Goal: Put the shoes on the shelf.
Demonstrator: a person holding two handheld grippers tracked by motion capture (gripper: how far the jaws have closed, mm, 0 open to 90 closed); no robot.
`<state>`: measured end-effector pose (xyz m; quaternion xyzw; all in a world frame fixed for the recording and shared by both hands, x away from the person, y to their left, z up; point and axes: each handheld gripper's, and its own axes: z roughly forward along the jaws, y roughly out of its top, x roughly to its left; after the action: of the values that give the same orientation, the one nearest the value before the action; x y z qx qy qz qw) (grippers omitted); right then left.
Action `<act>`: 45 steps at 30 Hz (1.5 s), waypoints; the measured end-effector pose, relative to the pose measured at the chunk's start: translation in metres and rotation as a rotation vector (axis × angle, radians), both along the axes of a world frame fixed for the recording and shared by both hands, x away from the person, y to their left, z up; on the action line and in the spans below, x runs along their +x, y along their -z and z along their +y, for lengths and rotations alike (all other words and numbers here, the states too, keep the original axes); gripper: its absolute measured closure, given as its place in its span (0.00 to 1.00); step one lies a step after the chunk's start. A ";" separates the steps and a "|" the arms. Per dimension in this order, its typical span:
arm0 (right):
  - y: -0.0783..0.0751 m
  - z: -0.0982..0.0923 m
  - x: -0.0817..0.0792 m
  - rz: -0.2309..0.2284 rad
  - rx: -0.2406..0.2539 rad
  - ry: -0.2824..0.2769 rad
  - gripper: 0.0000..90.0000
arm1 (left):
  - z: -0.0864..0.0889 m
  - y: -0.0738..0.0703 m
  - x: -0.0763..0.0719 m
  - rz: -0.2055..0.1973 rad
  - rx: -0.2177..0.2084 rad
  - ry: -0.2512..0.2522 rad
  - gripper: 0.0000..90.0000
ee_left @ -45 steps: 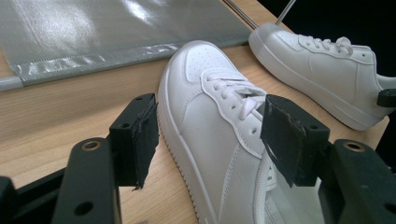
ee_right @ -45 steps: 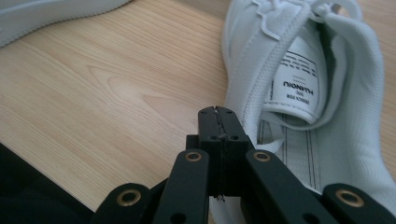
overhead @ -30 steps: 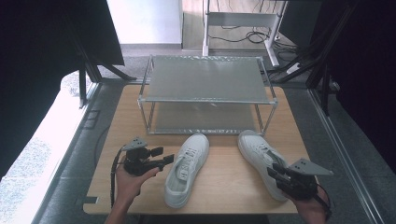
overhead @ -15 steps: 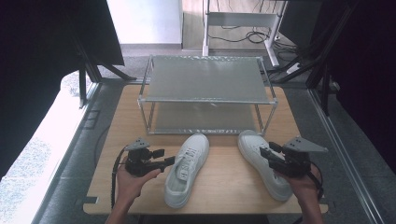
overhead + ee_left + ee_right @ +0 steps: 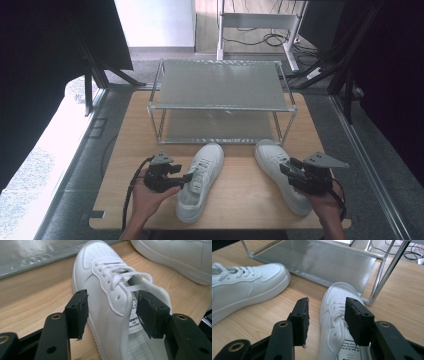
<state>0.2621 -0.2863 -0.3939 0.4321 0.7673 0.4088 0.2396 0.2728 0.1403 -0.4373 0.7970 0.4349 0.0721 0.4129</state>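
Left shoe (image 5: 200, 182) sits at six o'clock of the rack (image 5: 222, 92); left gripper (image 5: 112, 312), jaws apart and just closing, straddles its collar wall for lifting; right gripper (image 5: 327, 320), just opening, brackets the right shoe (image 5: 337, 322), unclamped.

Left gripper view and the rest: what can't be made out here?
- Left shoe, left gripper view: the heel is cut off by the bottom edge; whether the jaws of the left gripper touch its collar cannot be told.
- Tongue label, left gripper view: print too small to read.
- Right shoe, high view: the right gripper and hand cover its heel.
- Rack, high view: the top shelf hides most of the lower shelf.
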 end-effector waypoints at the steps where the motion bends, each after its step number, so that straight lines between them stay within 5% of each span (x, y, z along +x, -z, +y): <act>1: 0.001 0.001 0.000 0.004 -0.005 -0.003 0.60 | -0.001 0.001 0.000 0.001 0.003 0.000 0.48; 22: 0.009 0.003 0.002 0.029 -0.025 0.001 0.59 | -0.011 0.019 0.004 0.030 0.021 -0.015 0.59; 45: 0.007 -0.015 0.005 0.029 -0.022 0.052 0.59 | -0.023 0.025 0.005 0.026 0.121 -0.032 0.70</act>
<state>0.2666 -0.3013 -0.4011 0.4553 0.7636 0.3877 0.2435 0.2776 0.1171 -0.4622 0.8143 0.4480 0.0944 0.3568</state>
